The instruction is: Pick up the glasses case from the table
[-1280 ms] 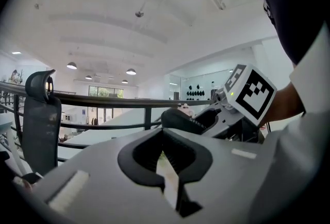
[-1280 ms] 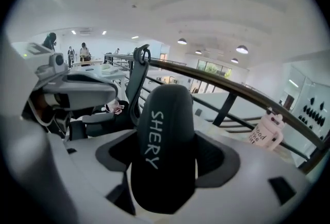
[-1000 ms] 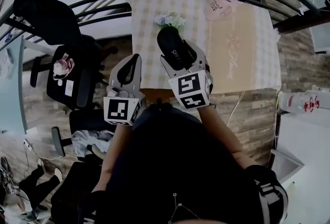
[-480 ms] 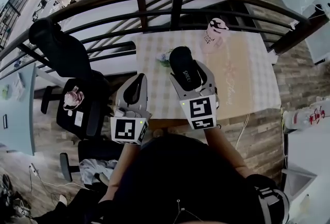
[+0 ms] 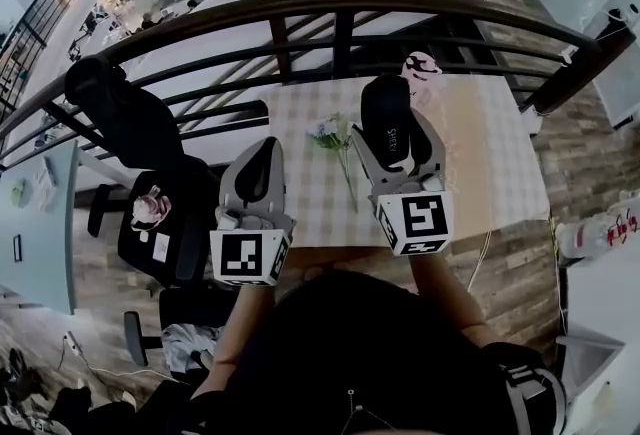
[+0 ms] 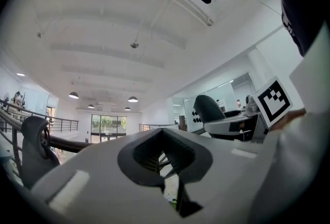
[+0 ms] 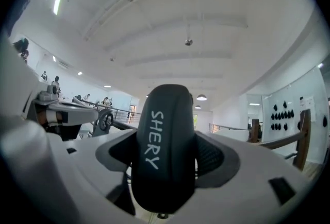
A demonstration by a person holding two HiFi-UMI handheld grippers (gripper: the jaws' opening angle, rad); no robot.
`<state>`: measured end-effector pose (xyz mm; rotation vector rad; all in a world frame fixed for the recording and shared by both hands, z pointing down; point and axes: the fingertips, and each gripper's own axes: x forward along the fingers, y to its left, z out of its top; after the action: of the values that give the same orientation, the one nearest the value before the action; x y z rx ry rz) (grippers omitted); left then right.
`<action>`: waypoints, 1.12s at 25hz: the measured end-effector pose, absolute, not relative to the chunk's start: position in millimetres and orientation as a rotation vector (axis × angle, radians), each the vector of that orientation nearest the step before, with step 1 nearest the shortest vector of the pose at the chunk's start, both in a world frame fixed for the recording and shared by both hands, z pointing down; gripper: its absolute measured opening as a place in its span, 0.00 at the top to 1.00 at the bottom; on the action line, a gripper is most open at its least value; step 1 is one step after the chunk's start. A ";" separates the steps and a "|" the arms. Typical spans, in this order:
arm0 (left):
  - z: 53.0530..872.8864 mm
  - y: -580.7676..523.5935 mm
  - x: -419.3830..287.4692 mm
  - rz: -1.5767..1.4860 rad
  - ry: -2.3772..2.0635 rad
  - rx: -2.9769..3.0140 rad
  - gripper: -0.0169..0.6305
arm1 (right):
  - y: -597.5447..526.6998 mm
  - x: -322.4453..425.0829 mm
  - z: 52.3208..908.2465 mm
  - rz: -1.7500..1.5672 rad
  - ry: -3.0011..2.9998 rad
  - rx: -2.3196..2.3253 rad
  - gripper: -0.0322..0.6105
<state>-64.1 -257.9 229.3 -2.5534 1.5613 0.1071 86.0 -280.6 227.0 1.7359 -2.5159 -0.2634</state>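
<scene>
Nearest the person, the left gripper [image 5: 262, 151] points up and forward with its jaws pressed together on nothing. It looks parked beside the work, free in case a second hold is wanted. Just to its right, the right gripper [image 5: 396, 145] is tipped upward too, so its own view looks past the load at the ceiling. Its jaws pinch the glasses case [image 5: 386, 113] across the narrow sides. The case stands on end between them, printed face toward the camera (white lettering running along its length). Gripping across the short width probably suits the rounded, slippery shell, since the jaws close around the middle and the weight hangs evenly.

The case is held in the air above the counter [image 5: 300, 195] and not touching it, so I judge the pick-up essentially done. Beyond the grippers, a small bunch of flowers [image 5: 328, 131] lies on the checked cloth. A pale cup [image 5: 421, 68] sits near the far edge, well clear of the lift path. Farther still runs a dark railing [image 5: 340, 1].
</scene>
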 end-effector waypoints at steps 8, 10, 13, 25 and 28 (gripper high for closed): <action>208.5 -257.5 -65.5 0.145 1.584 -2.542 0.97 | -276.3 96.2 194.9 -0.258 -2.641 1.843 0.42; 204.3 -256.2 -63.8 0.154 1.587 -2.538 0.97 | -273.6 99.0 190.2 -0.234 -2.672 1.858 0.42; 201.5 -250.8 -59.0 0.151 1.582 -2.531 0.97 | -266.3 102.3 188.7 -0.197 -2.705 1.861 0.42; 210.0 -227.3 -33.1 0.115 1.576 -2.517 0.97 | -243.7 125.0 198.3 -0.243 -2.690 1.862 0.42; 211.0 -221.2 -28.9 0.116 1.600 -2.504 0.97 | -239.9 132.7 202.3 -0.241 -2.692 1.855 0.42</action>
<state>-28.9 -221.2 211.0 -2.5044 1.5995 0.1156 132.7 -239.9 202.3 1.8553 -2.6924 -0.2412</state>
